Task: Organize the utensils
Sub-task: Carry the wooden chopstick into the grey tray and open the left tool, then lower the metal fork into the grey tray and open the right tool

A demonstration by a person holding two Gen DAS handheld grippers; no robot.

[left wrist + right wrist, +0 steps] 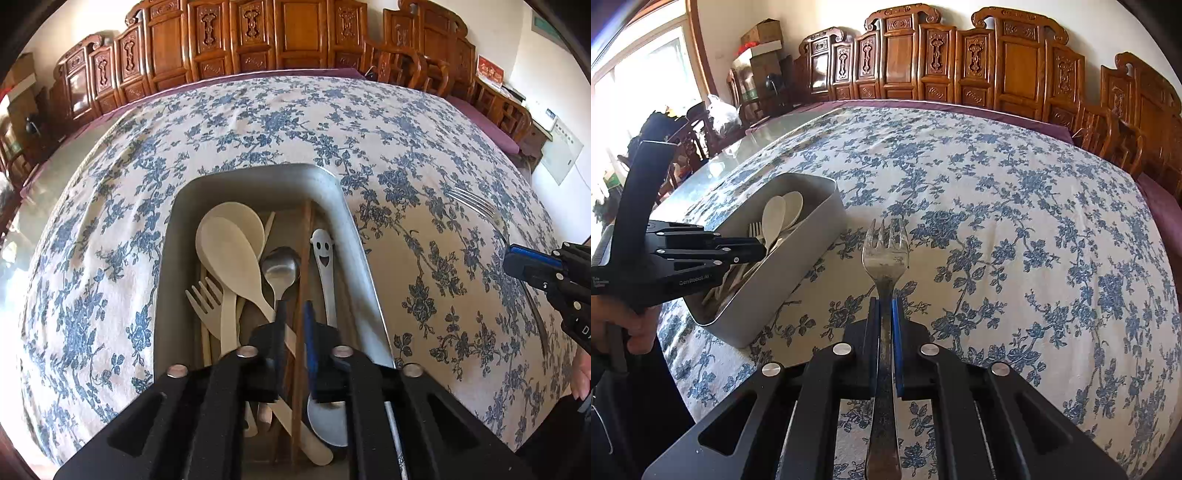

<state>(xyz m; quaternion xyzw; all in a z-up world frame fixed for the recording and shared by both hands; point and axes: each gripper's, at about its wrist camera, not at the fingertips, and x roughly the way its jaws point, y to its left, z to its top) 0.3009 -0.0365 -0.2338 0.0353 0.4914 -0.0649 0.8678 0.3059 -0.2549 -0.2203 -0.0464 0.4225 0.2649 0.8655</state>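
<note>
right gripper (885, 314) clamped on metal fork (885, 254), held above the tablecloth just right of the grey utensil tray (798, 251). left gripper (295, 332) over the tray, jaws slightly parted, empty. risk: narrow handle grip, fork may pivot or slip during transfer.

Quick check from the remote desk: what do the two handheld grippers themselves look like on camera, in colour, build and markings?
Both are matte black plastic. The right gripper has one blue finger pad and one black finger, round silver bolt heads on angular linkage arms with cut-out slots. The left gripper shows silver screws, white "GenRobot.AI" lettering on its side and a tall black post; a bare hand grips its handle. No cables are visible.
</note>
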